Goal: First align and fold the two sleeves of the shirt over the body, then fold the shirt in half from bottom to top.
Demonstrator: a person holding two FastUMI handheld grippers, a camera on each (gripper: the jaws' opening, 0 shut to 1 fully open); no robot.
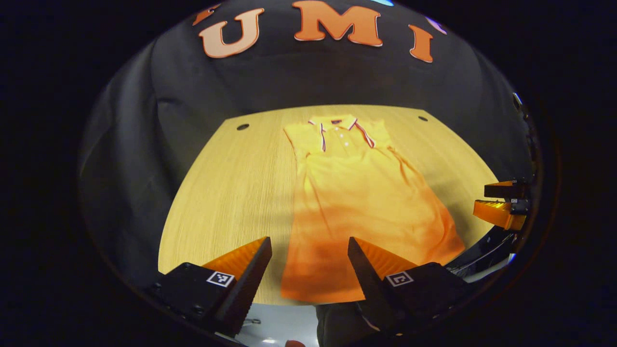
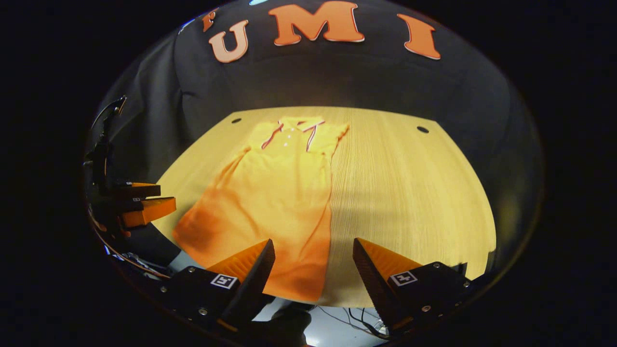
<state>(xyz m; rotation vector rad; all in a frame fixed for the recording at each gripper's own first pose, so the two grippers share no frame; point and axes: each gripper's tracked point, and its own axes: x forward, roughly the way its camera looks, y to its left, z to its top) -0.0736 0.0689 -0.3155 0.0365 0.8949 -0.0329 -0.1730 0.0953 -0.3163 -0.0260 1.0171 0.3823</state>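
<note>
Both hand-held grippers, left (image 1: 309,262) and right (image 2: 313,264), wide open, empty, above shirt (image 1: 356,202) hem.

The shirt (image 1: 356,193) is yellow-orange with a red-and-white striped trim on the collar (image 1: 337,123) and placket. It lies on a pale wood-grain table (image 2: 409,193).

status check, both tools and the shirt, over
Left tool open, empty, above hem. Right tool open, empty. Shirt flat on table, sleeves folded in. Nothing in the way.

Shirt (image 1: 356,193) flat on table (image 1: 231,193), collar at far end; sleeves prob. folded in.
</note>
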